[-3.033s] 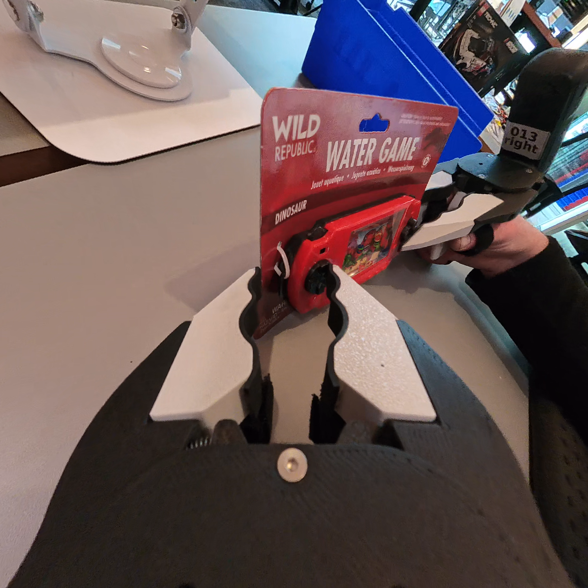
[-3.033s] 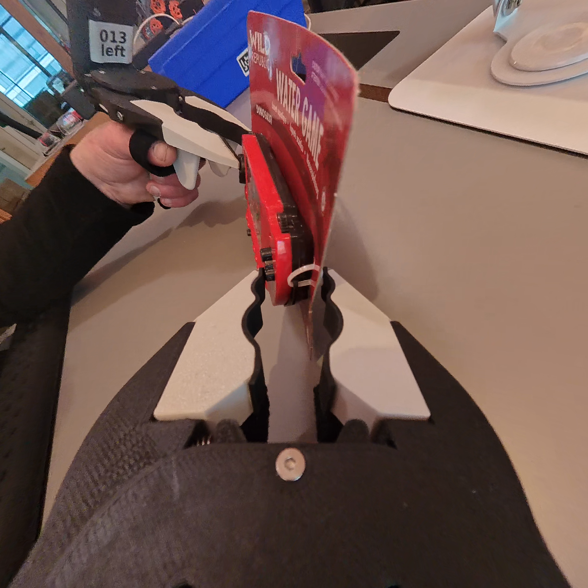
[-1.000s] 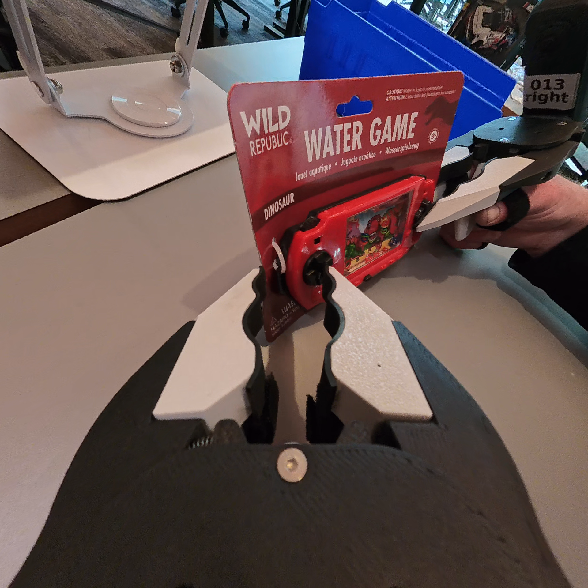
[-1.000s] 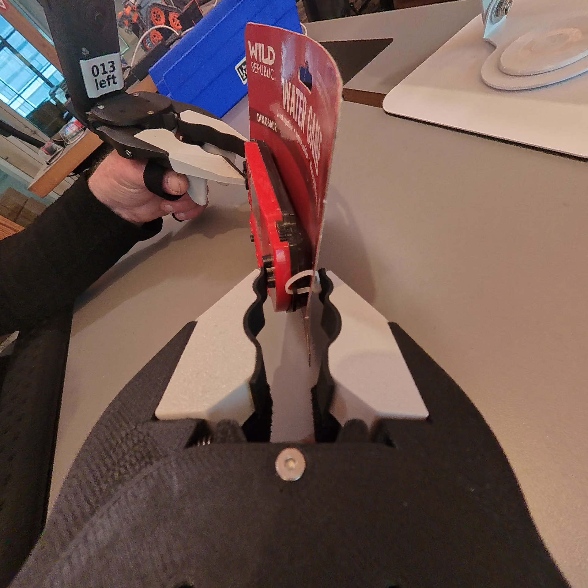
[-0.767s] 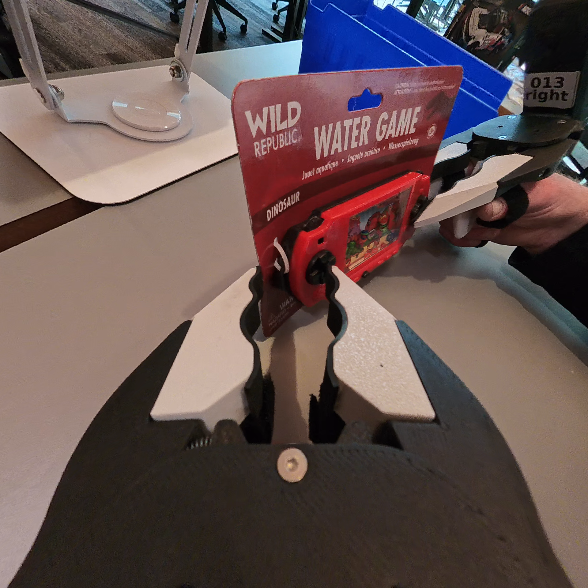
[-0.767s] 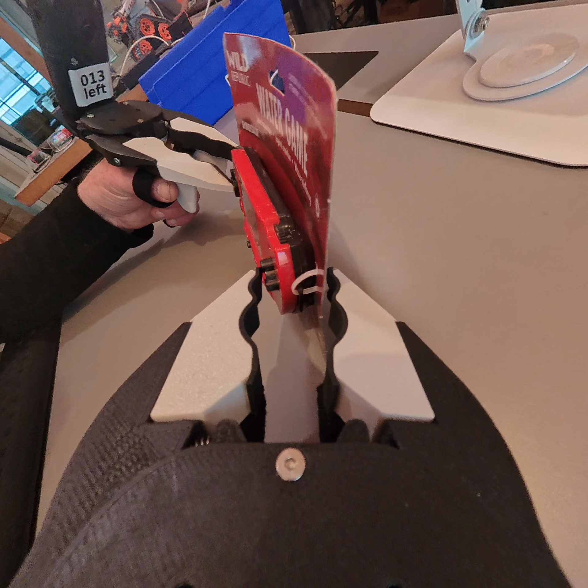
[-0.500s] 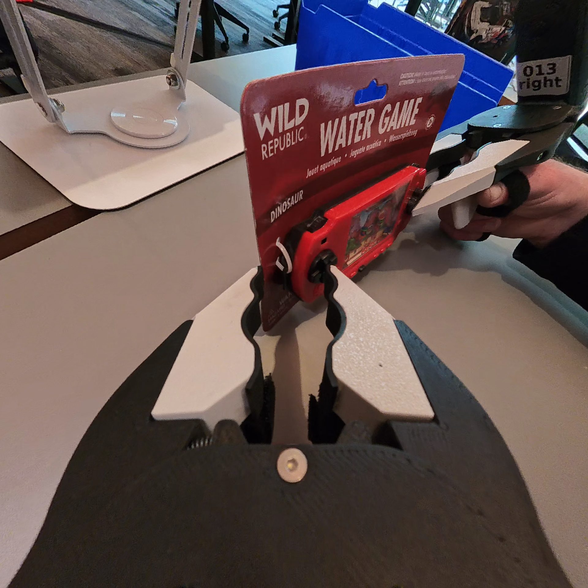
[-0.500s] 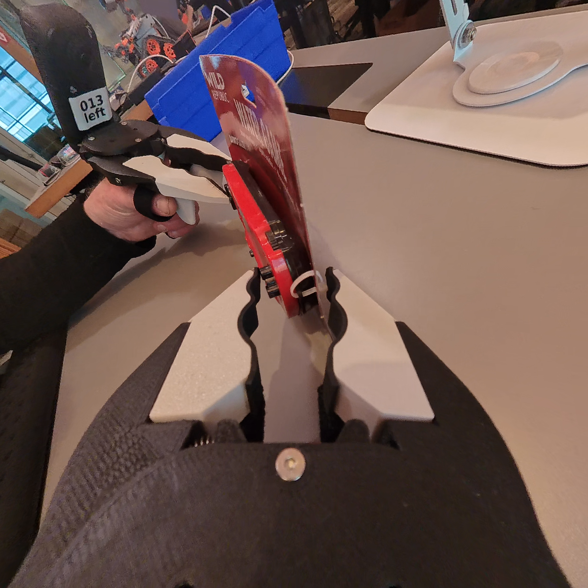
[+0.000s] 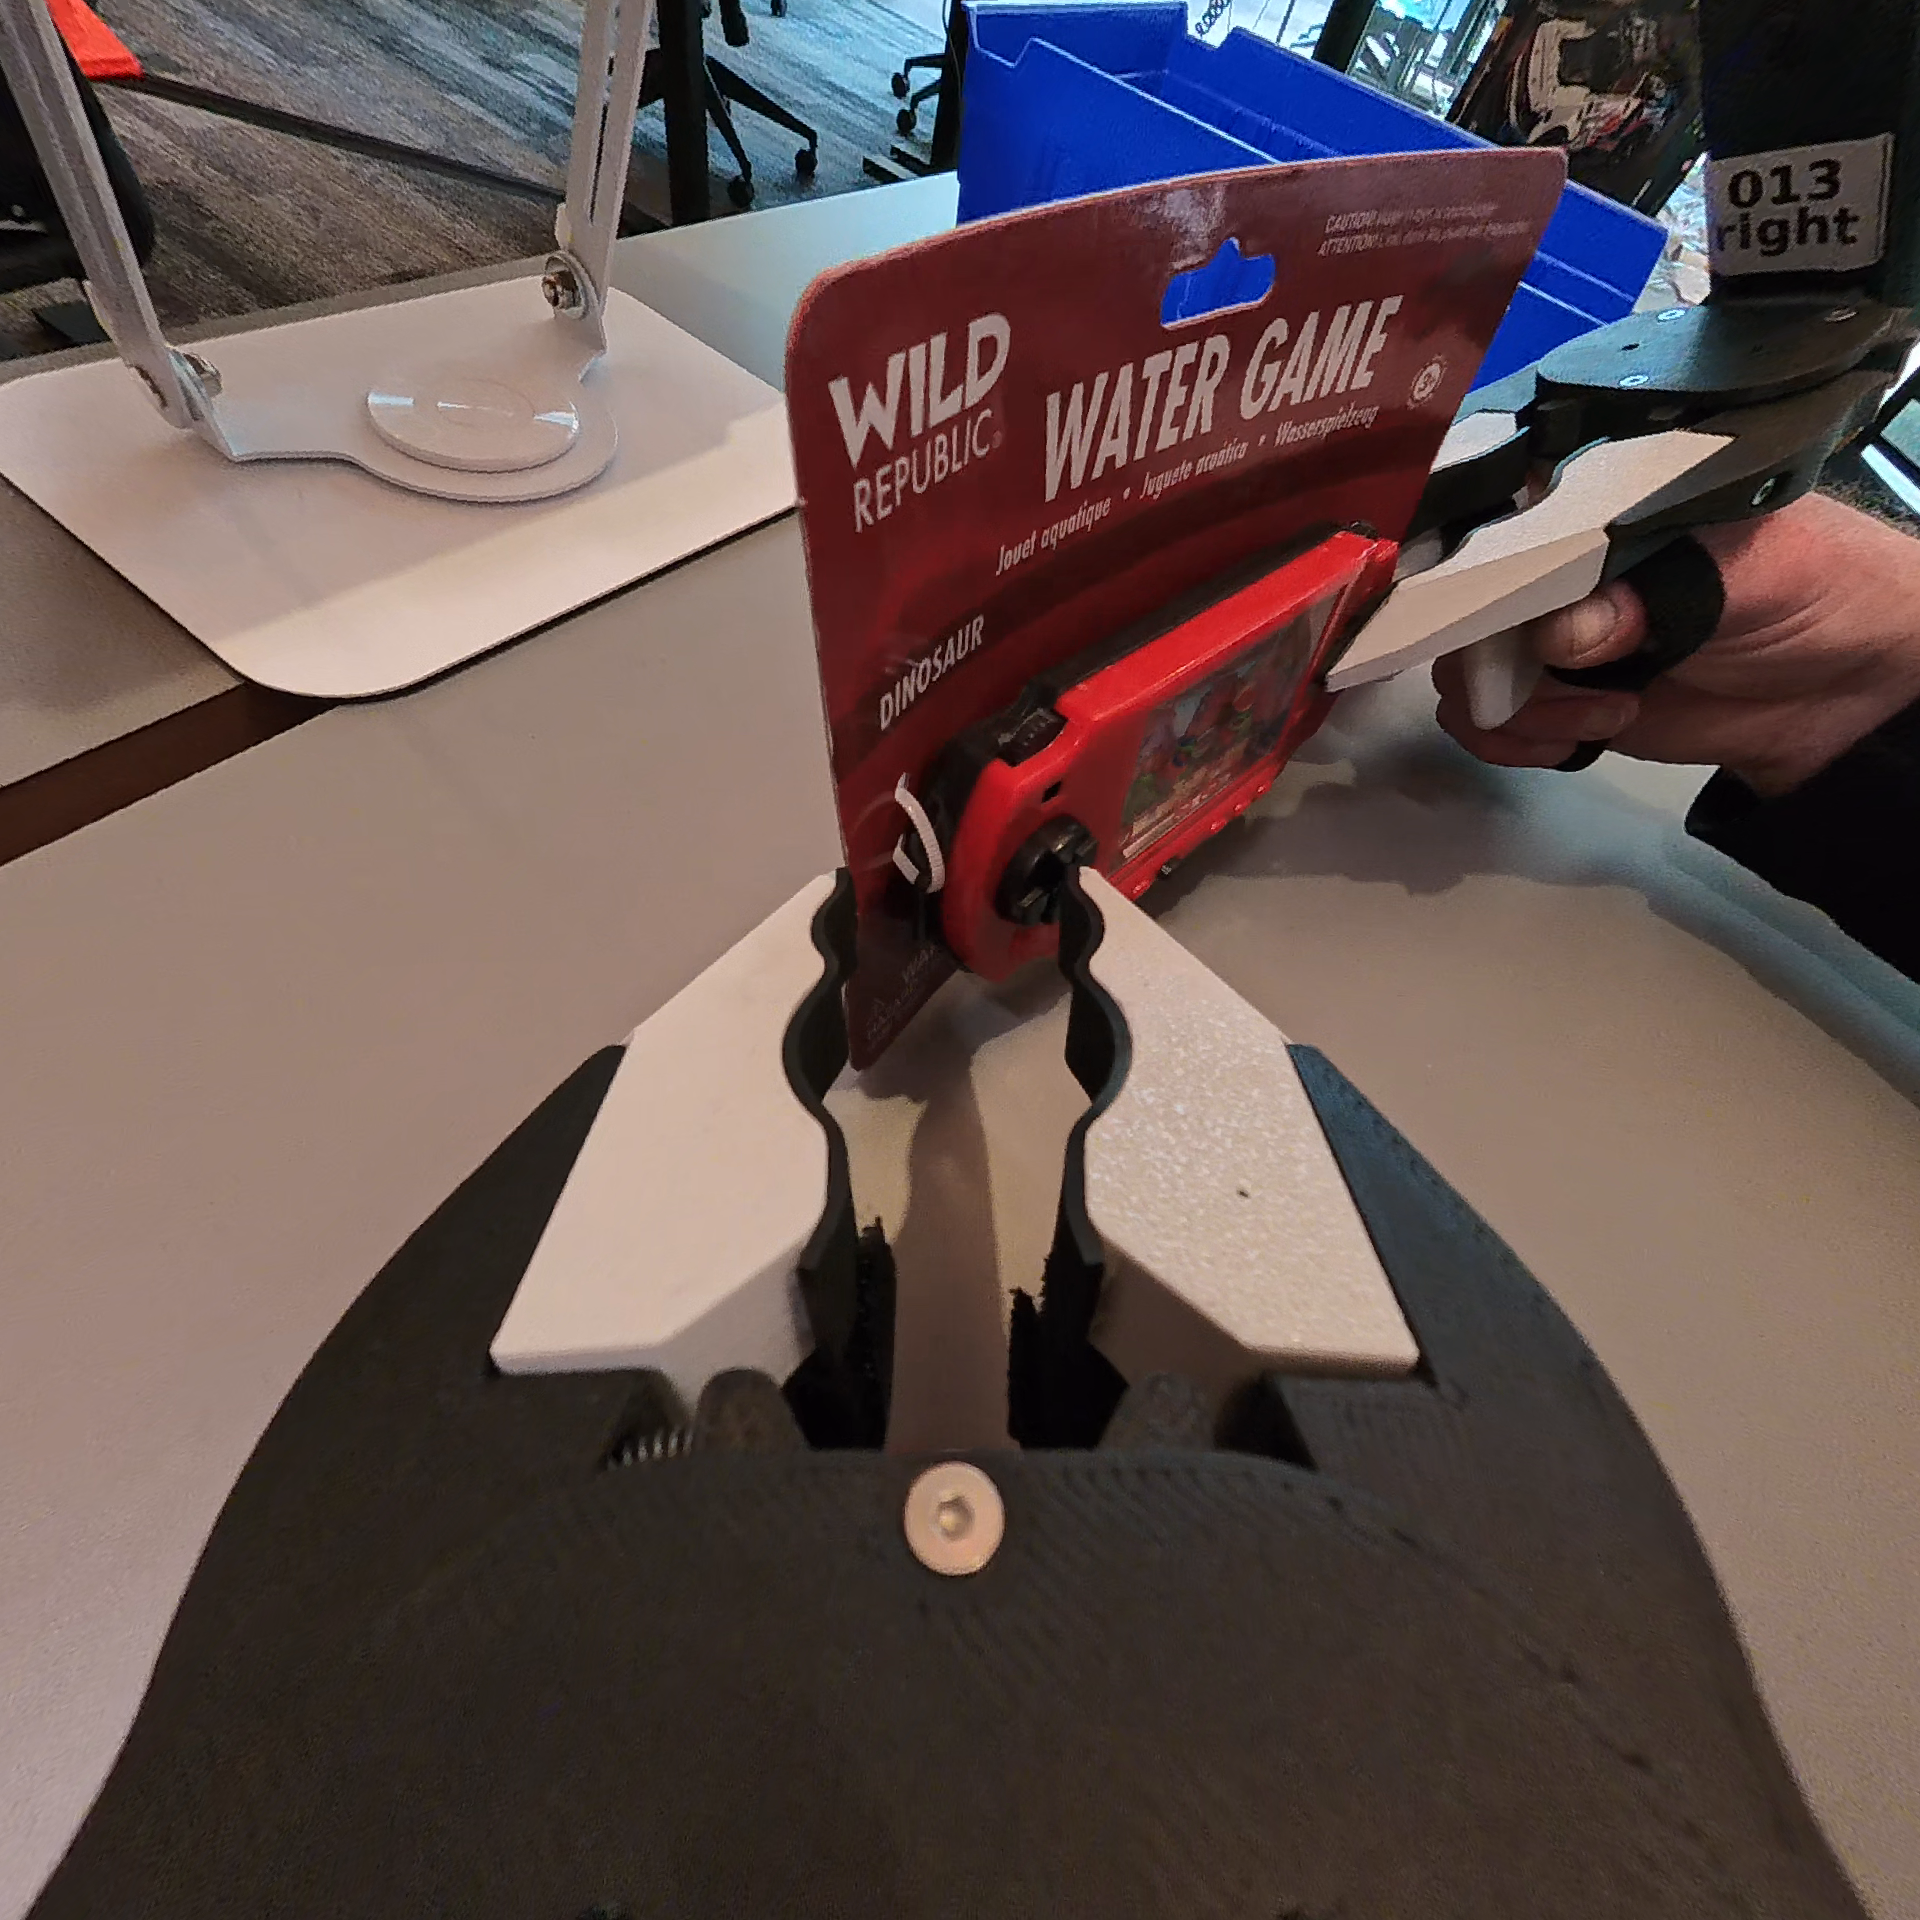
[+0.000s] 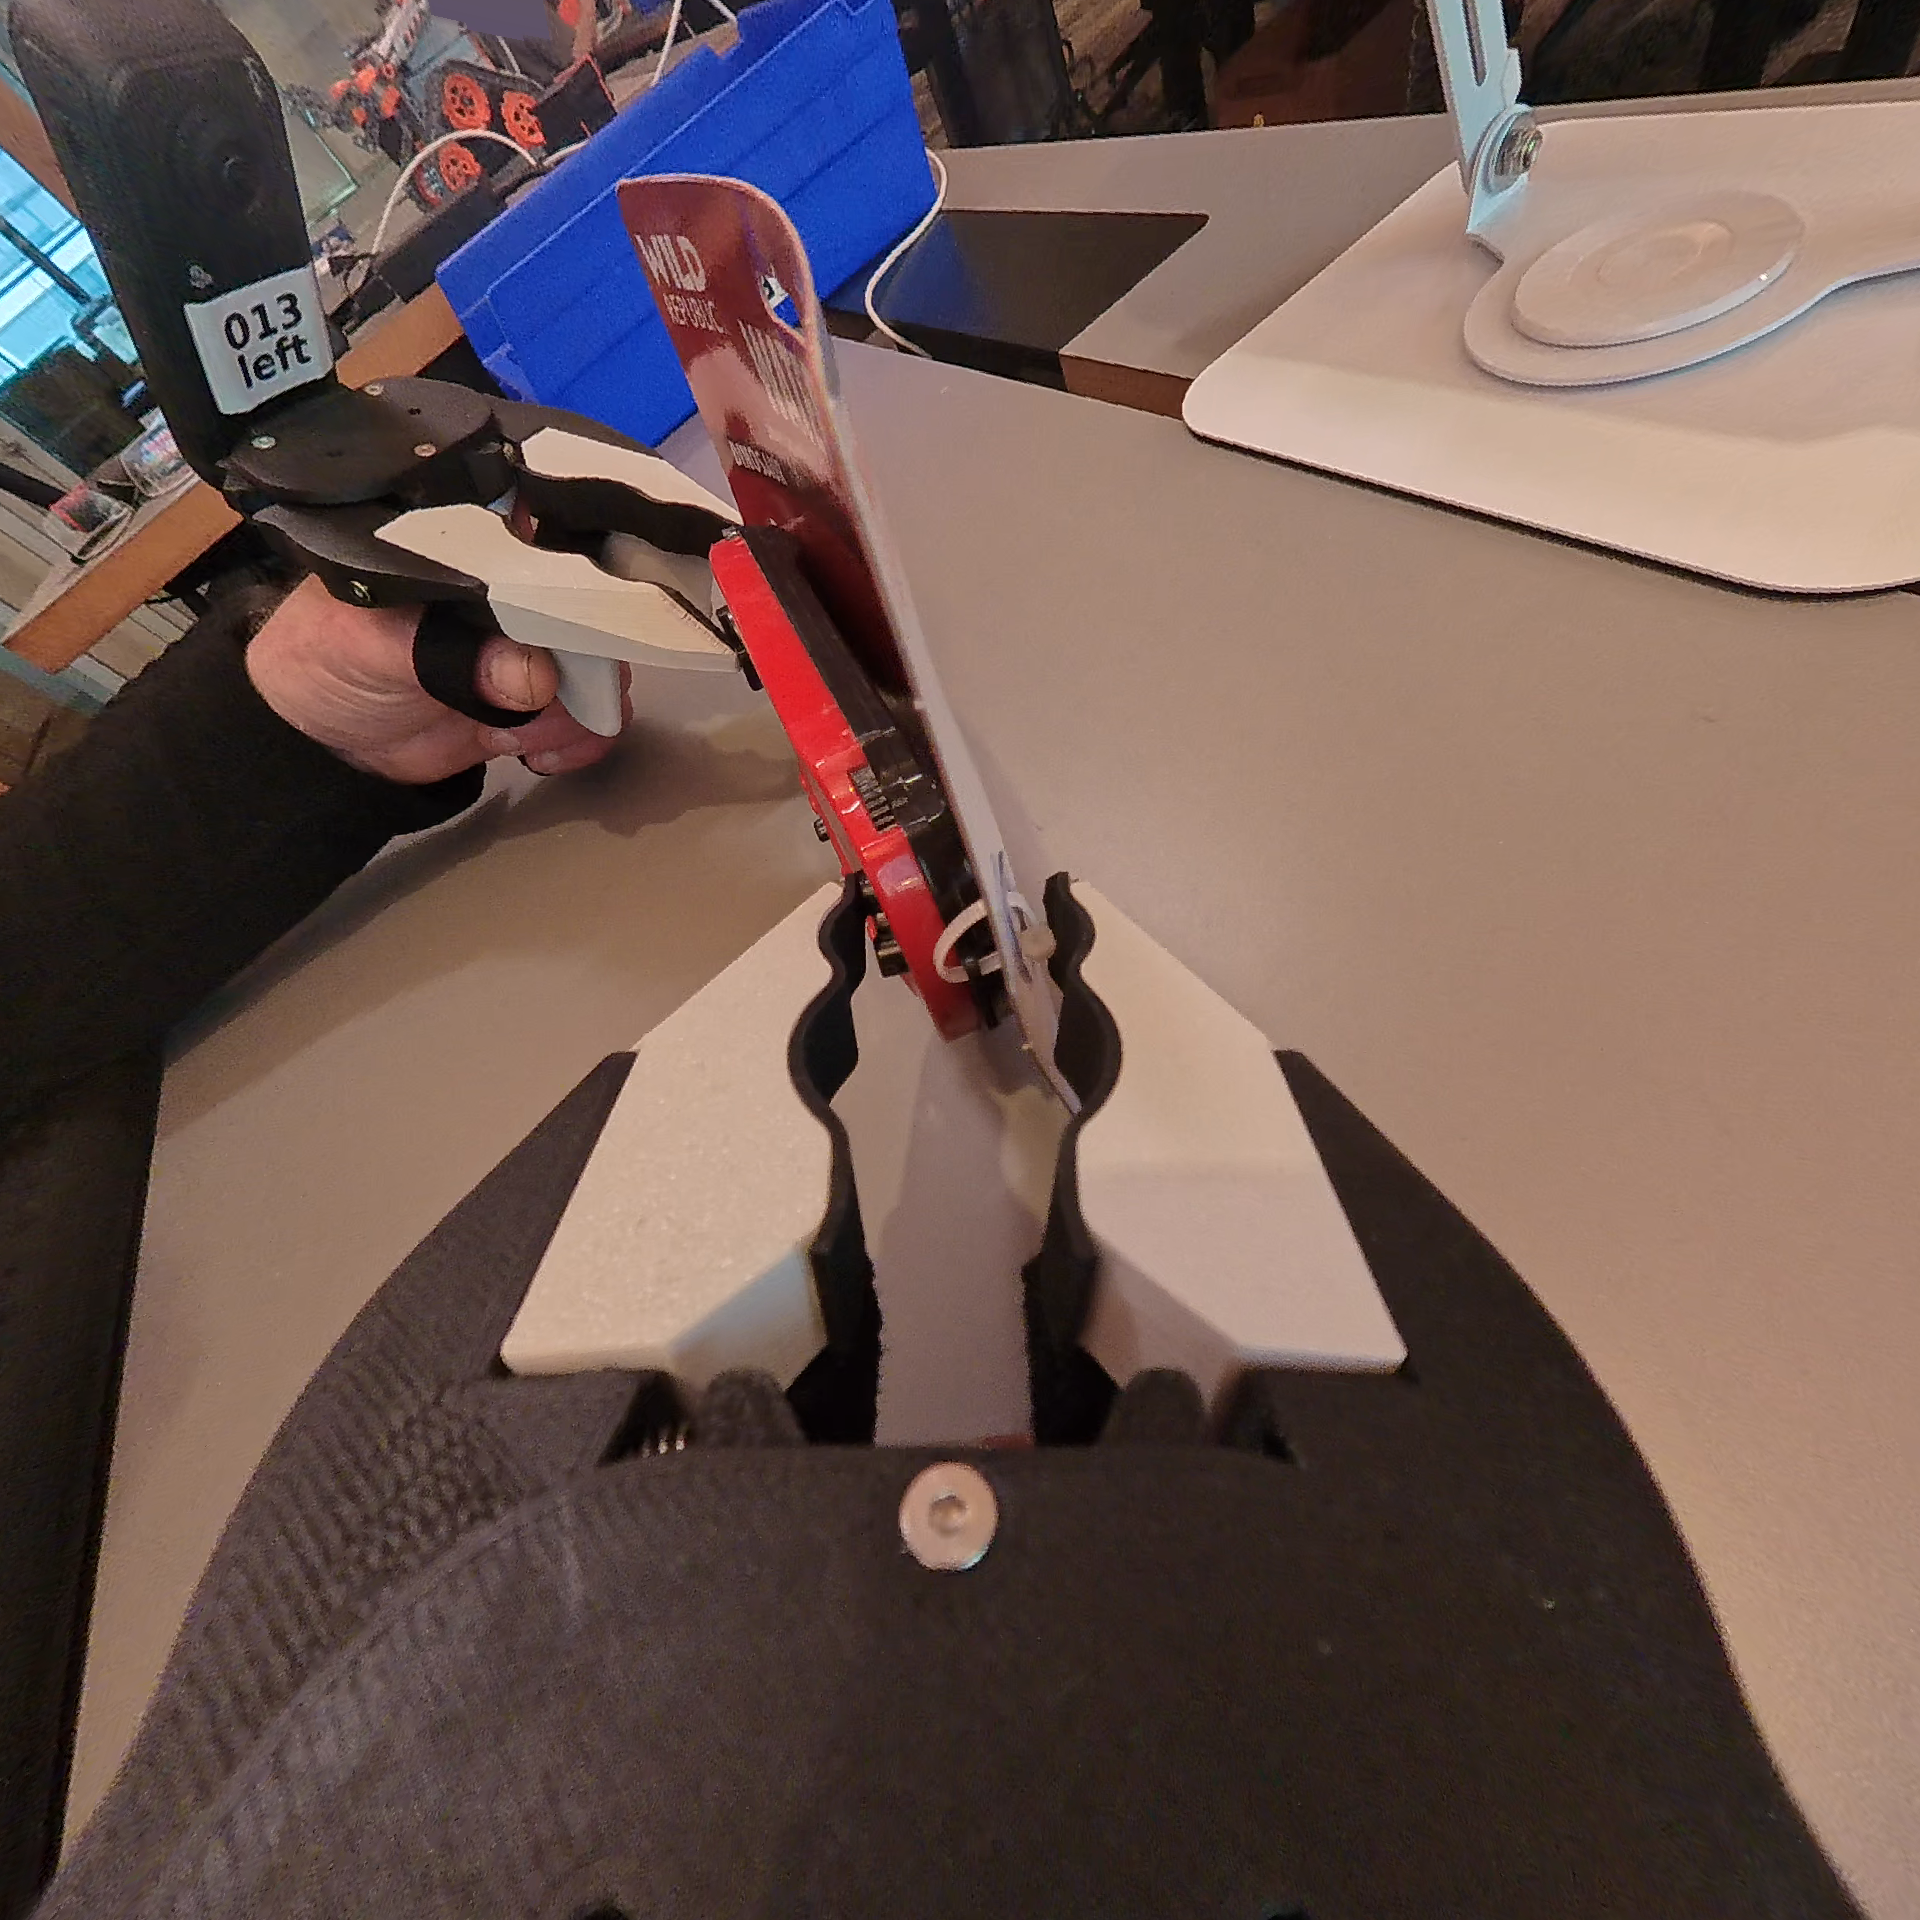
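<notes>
A red card-backed toy package [image 9: 1143, 416] carries a red handheld water game [image 9: 1174, 727] tied on with white zip ties. My left gripper [image 9: 961, 904] is shut on the package's near end, card and game between its fingers. My right gripper [image 9: 1382, 623] grips the far end, a hand behind it. In the right wrist view my right gripper [image 10: 956, 914] is shut on the game [image 10: 831, 748] and card [image 10: 769, 416], which lean to the left. The left gripper [image 10: 717, 603] clamps the opposite end. The package hangs close over the grey table [image 9: 416, 935].
A blue bin [image 9: 1091, 135] stands behind the package, also in the right wrist view [image 10: 675, 239]. A white stand base on a white mat [image 9: 478, 416] lies at the back, on the right in the right wrist view [image 10: 1652, 270]. A black pad [image 10: 1039, 270] lies near the bin.
The package has tipped from upright: in the right wrist view its top now leans left and away. Both grippers keep their hold on its two ends.
</notes>
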